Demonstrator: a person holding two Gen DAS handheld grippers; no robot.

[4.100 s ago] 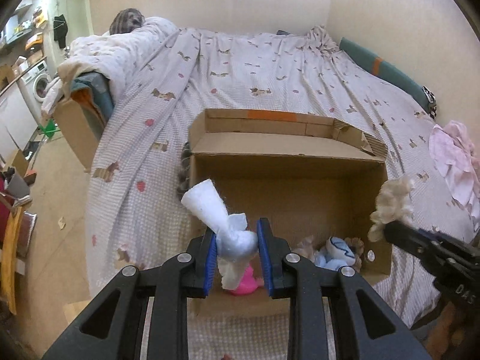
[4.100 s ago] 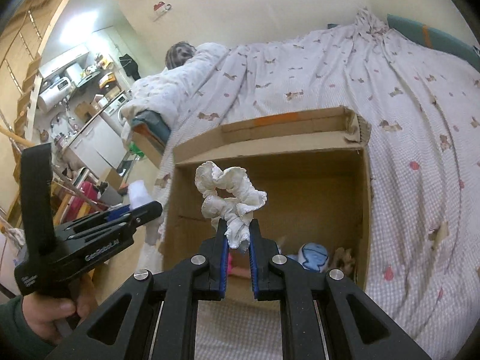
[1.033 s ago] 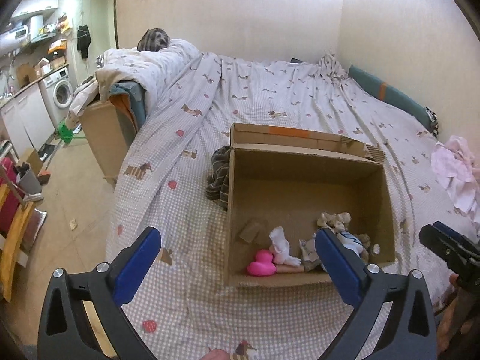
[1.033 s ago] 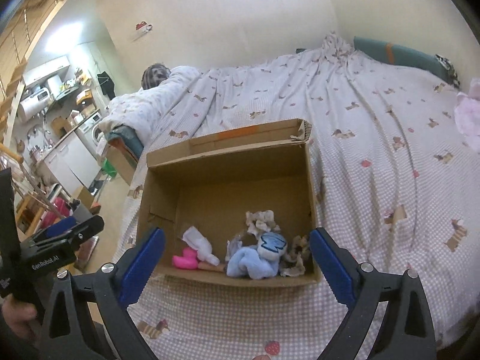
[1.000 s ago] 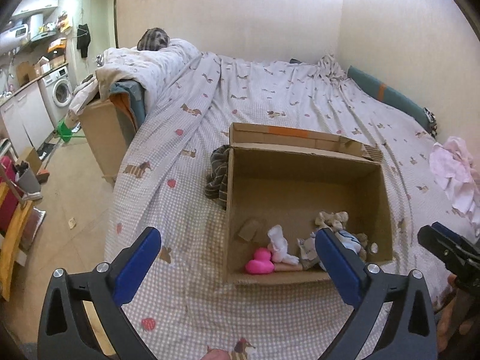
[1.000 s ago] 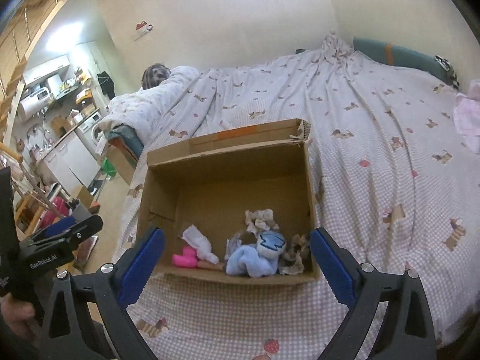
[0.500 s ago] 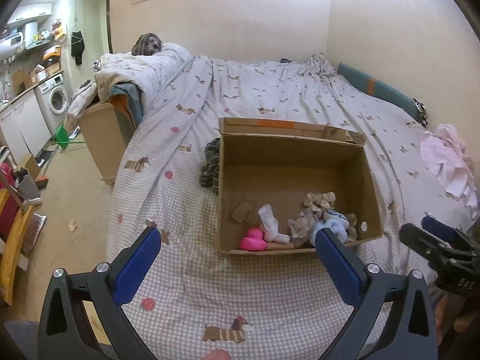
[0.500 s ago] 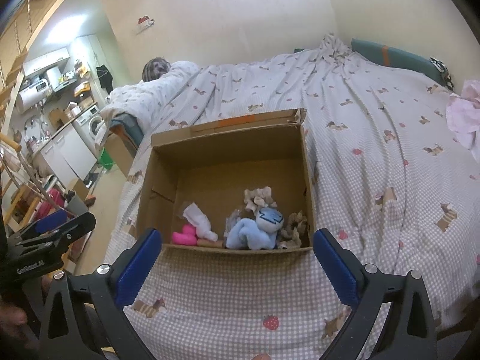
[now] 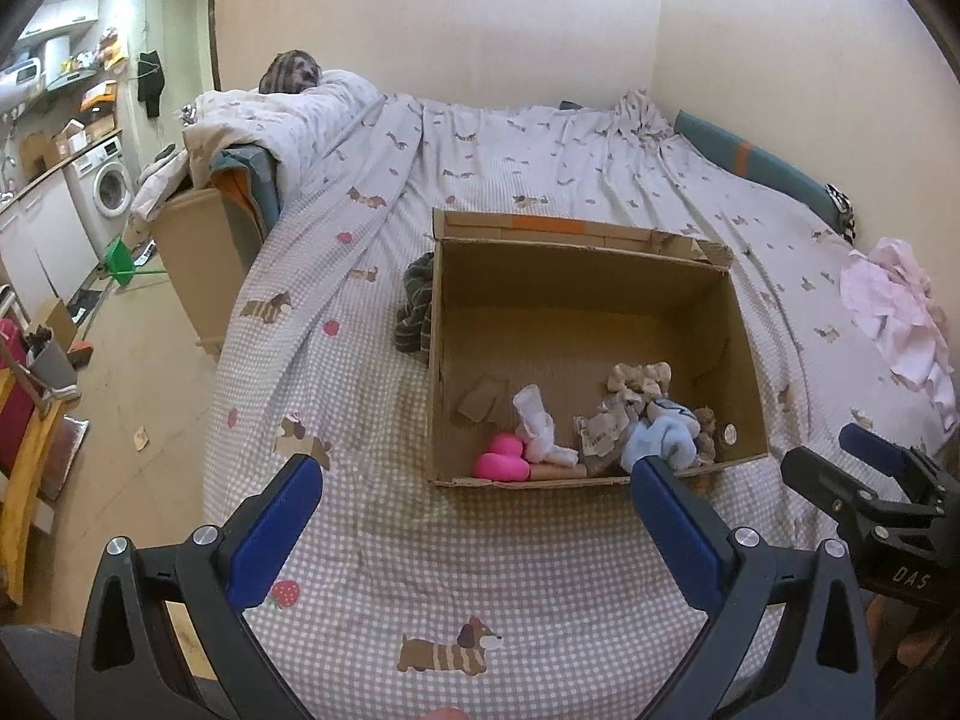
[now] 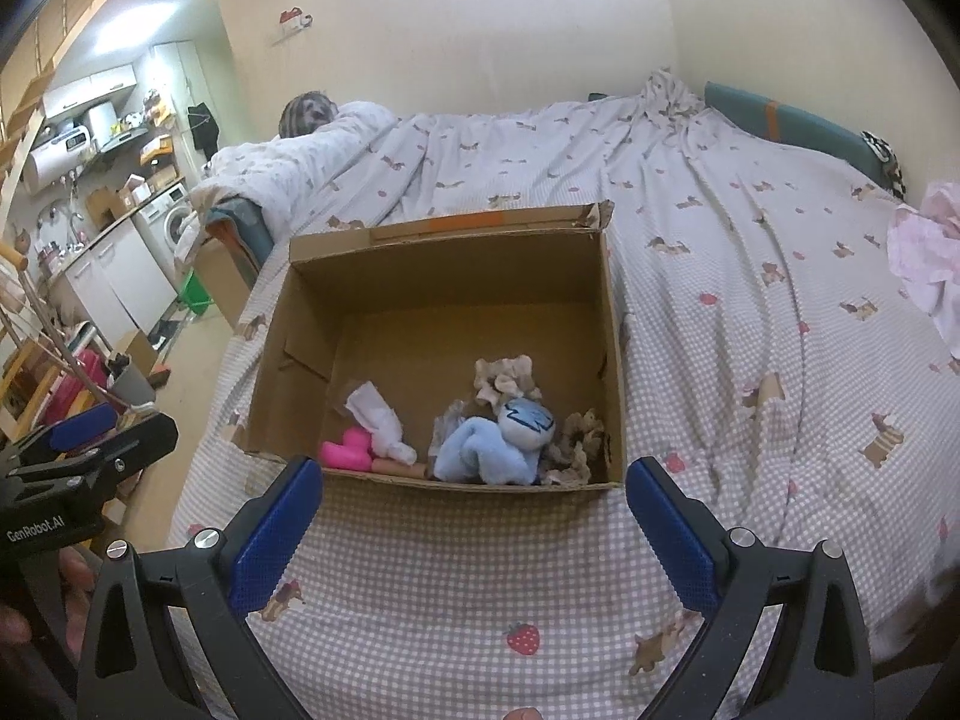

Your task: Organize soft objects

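An open cardboard box (image 9: pixel 576 276) (image 10: pixel 312 312) sits on the bed. Inside along its near wall lie a pink plush (image 9: pixel 501 465) (image 10: pixel 345 447), a white sock (image 9: pixel 540 426) (image 10: pixel 378 414), a light blue plush (image 9: pixel 660 438) (image 10: pixel 498 444) and a beige scrunchie (image 9: pixel 639 375) (image 10: pixel 504 375). My left gripper (image 9: pixel 474 516) is open and empty, held back from the box's near wall. My right gripper (image 10: pixel 474 510) is also open and empty, in front of the box; it shows at the right edge of the left wrist view (image 9: pixel 864 480).
The bed has a checked cover with dog prints (image 9: pixel 480 570). A dark striped cloth (image 9: pixel 417 306) lies left of the box. Pink clothing (image 9: pixel 900 312) lies at the right. A bundled duvet (image 9: pixel 288 120) and a second box (image 9: pixel 198 252) are at the far left. A kitchen area lies beyond.
Four seconds ago the left gripper held the white sock and the right the scrunchie; both now lie in the box. In the last second both open grippers pulled back from the box.
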